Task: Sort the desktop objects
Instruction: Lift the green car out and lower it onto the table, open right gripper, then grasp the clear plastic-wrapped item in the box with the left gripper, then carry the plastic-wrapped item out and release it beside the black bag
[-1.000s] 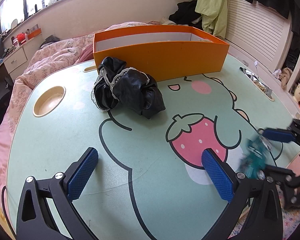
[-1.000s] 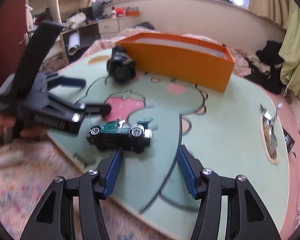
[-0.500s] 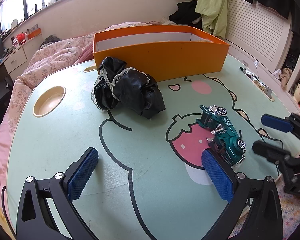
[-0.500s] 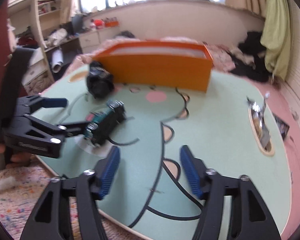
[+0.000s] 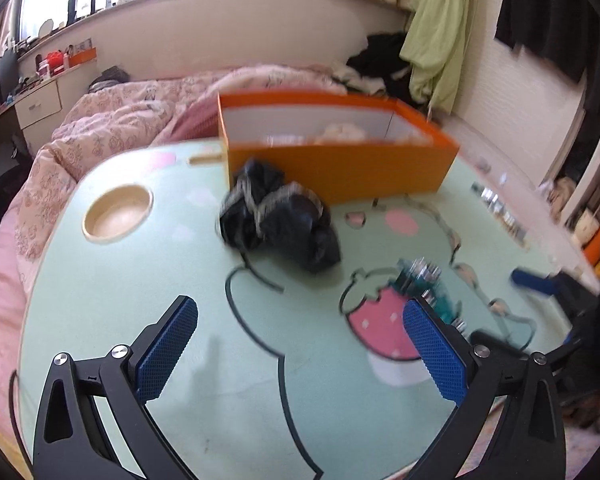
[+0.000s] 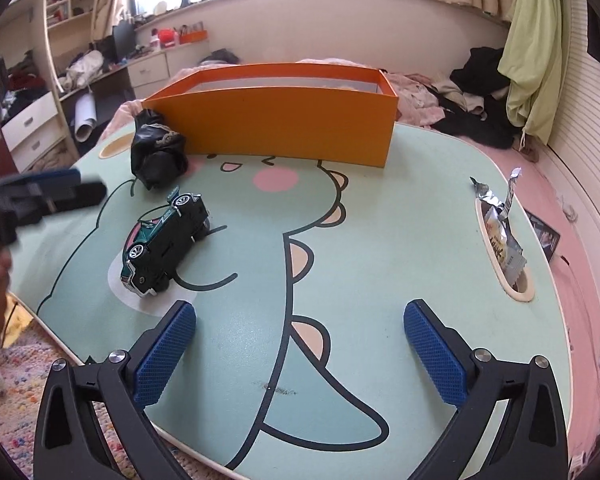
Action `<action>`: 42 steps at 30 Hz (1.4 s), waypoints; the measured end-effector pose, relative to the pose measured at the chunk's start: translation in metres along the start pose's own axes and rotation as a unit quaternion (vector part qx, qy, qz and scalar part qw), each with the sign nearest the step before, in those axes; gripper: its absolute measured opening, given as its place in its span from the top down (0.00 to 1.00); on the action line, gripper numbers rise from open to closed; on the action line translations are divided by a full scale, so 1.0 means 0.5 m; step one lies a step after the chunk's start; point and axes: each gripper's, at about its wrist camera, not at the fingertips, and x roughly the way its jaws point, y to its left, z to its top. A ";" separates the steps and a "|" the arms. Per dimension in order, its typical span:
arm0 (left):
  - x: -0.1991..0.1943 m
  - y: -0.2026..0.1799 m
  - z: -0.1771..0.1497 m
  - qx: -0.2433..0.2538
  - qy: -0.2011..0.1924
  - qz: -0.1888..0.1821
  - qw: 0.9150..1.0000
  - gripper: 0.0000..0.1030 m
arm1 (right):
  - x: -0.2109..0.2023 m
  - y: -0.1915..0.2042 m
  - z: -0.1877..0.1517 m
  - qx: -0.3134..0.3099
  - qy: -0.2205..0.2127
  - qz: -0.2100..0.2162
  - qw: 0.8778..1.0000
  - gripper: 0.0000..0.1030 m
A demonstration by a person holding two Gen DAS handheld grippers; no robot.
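Change since half a second ago: we see the toy car now tipped on its side on the table, black underside facing our right wrist camera; before, it stood on its wheels closer to the right claw. Our left view has swung and blurred, so the car is only a smeared green shape just past the left claw's right-hand pad.
Toy car position: on the strawberry print near the table's front-left edge, well short of the orange box and apart from both claws.
Black cloth bundle: the bundle lies against the box's near-left corner, between the car and the box; in the left view it sits right in front of the box.
Other surroundings: a round cup recess at the table's far-left side; a slot at the right edge holding a foil snack wrapper.
Box contents: something pale inside, too blurred for us to name.
Left claw: our left gripper hangs spread wide over the table, nothing between its pads.
Right claw: our right gripper is likewise spread wide and holds nothing; the car lies ahead and to its left, untouched.
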 end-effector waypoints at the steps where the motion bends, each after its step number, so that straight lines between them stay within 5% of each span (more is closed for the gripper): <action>1: -0.011 -0.001 0.021 0.005 -0.005 -0.003 1.000 0.07 | -0.001 0.000 0.000 0.000 0.000 0.000 1.000 0.00; 5: -0.019 -0.008 0.143 0.041 0.002 0.018 0.999 0.31 | 0.000 0.000 0.000 0.000 0.000 0.000 1.000 0.00; 9: 0.067 0.006 0.270 0.038 0.109 0.005 0.993 0.56 | 0.000 0.000 0.000 0.000 -0.001 0.000 1.000 0.00; 14: 0.184 0.004 0.299 0.000 0.244 0.005 0.970 0.56 | -0.004 0.000 0.000 0.001 -0.002 0.002 1.000 0.00; 21: 0.271 0.005 0.284 -0.018 0.300 0.073 0.951 0.56 | 0.000 -0.002 0.002 0.001 -0.003 0.004 1.000 0.00; 28: 0.271 0.018 0.300 -0.032 0.273 0.063 0.959 0.67 | 0.000 -0.002 0.002 0.000 -0.004 0.003 1.000 0.00; 35: 0.103 0.021 0.347 -0.046 0.155 -0.014 0.987 0.67 | 0.001 -0.001 0.001 0.000 -0.004 0.003 1.000 0.00; 39: 0.023 0.022 0.302 -0.035 0.117 -0.043 0.992 0.67 | 0.001 -0.002 0.001 0.001 -0.004 0.003 1.000 0.00; 42: 0.001 0.018 0.218 -0.029 0.124 -0.069 0.989 0.67 | 0.002 -0.003 0.001 0.001 -0.004 0.003 1.000 0.00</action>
